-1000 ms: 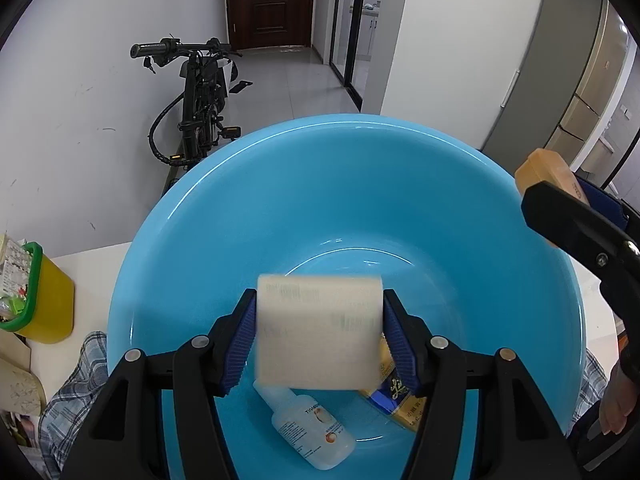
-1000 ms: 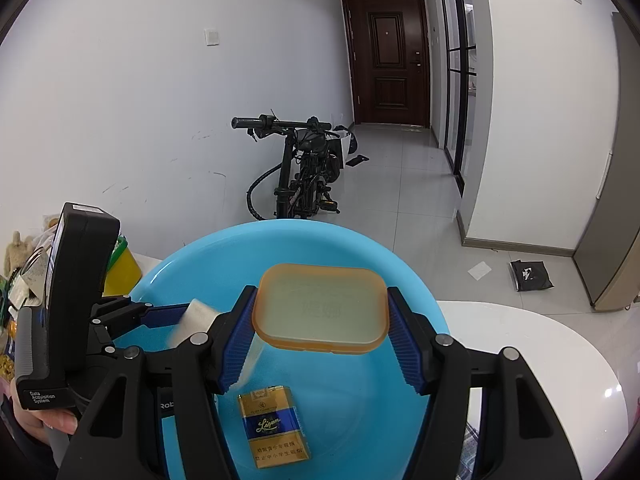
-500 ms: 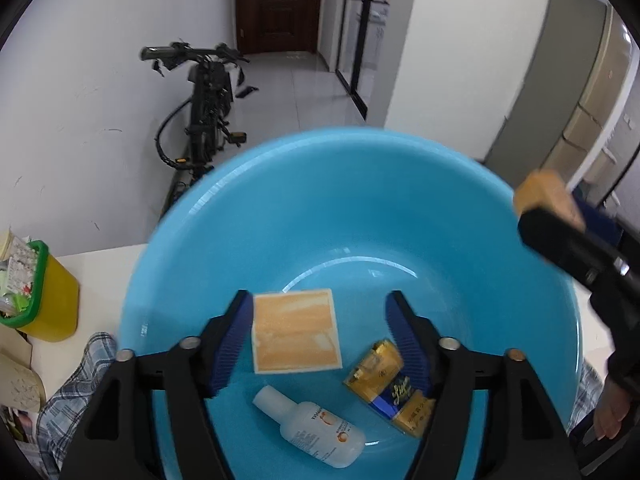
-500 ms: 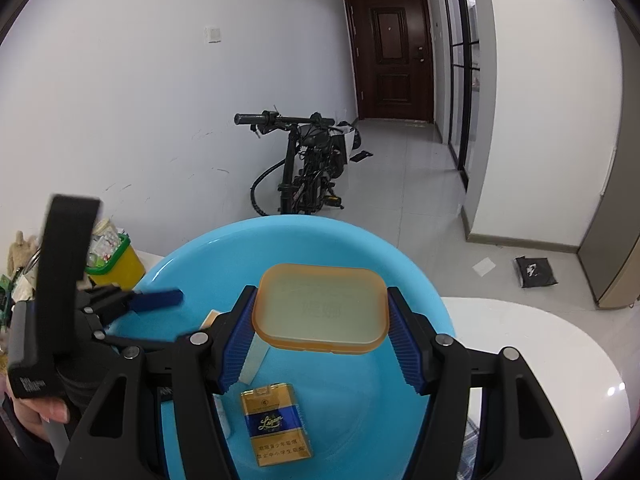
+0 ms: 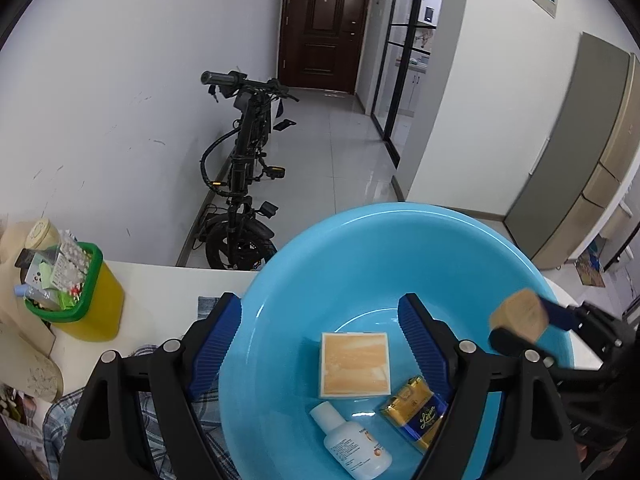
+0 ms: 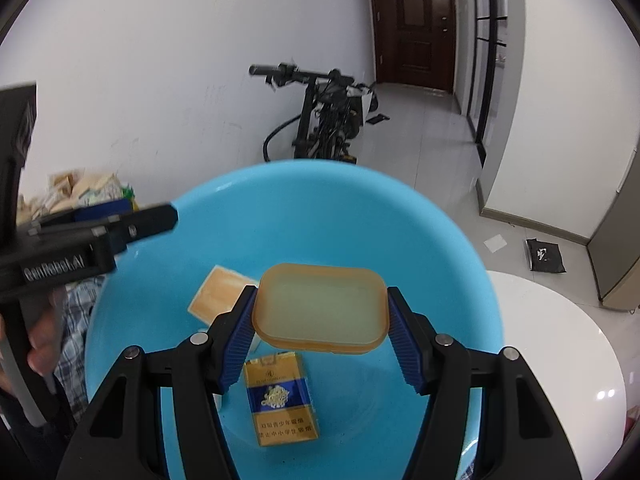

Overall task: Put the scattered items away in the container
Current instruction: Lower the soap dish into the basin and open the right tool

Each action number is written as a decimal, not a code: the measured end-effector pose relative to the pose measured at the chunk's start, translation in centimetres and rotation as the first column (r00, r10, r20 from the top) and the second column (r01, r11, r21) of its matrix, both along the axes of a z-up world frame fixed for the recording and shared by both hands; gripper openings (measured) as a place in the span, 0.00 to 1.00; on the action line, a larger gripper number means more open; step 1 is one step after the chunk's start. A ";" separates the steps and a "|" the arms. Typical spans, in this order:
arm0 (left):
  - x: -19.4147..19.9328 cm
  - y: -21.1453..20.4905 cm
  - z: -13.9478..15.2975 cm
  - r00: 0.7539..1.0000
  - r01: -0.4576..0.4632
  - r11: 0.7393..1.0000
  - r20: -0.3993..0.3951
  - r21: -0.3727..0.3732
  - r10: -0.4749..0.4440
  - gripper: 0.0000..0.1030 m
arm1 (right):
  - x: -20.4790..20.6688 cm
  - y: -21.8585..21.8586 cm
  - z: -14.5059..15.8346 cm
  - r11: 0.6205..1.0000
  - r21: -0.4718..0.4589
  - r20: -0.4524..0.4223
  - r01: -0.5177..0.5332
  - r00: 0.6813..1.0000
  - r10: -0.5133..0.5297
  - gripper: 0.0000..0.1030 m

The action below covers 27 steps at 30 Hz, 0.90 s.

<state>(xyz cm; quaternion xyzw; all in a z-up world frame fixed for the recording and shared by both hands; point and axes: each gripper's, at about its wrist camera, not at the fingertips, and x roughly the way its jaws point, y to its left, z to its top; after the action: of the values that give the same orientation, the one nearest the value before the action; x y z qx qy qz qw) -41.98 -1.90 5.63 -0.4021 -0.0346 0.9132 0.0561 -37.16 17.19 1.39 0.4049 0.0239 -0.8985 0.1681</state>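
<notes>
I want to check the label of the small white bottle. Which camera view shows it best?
The left wrist view: the small white bottle lies in the blue basin, whole and unobstructed. In the right wrist view it cannot be made out; that gripper's fingers and the orange case they hold cover that area.

In my left view the basin sits on the table, with a cloth under its left side. In the basin's bottom lie a square box, a bottle before it, and a cigarette pack right of the bottle. A bin full of packets stands well left of the basin. Behind the table a bicycle leans by the wall.
</notes>
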 end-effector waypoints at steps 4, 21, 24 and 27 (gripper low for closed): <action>0.0 -0.3 0.0 1.000 0.001 1.000 0.000 0.002 -0.001 0.80 | 0.1 -0.6 -0.6 0.999 0.030 0.016 -0.027 1.000 0.026 0.59; 0.2 0.5 -0.1 1.000 0.018 1.000 0.005 -0.023 -0.018 0.80 | 0.3 -1.5 -2.0 0.993 0.099 0.076 -0.069 0.995 0.062 0.59; 0.2 0.4 -0.1 1.000 0.019 1.000 0.006 -0.023 -0.018 0.80 | 0.2 -1.6 -2.1 0.992 0.105 0.083 -0.071 0.995 0.062 0.59; 0.2 0.4 -0.3 1.000 0.024 0.999 0.008 -0.026 -0.023 0.80 | 0.1 -1.5 -2.0 0.992 0.109 0.087 -0.071 0.994 0.061 0.59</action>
<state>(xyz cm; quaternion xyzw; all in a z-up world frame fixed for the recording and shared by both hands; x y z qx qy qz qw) -41.73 -1.52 5.37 -0.4066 -0.0183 0.9113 0.0615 -37.02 15.69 -0.60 0.4500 0.0805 -0.8719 0.1757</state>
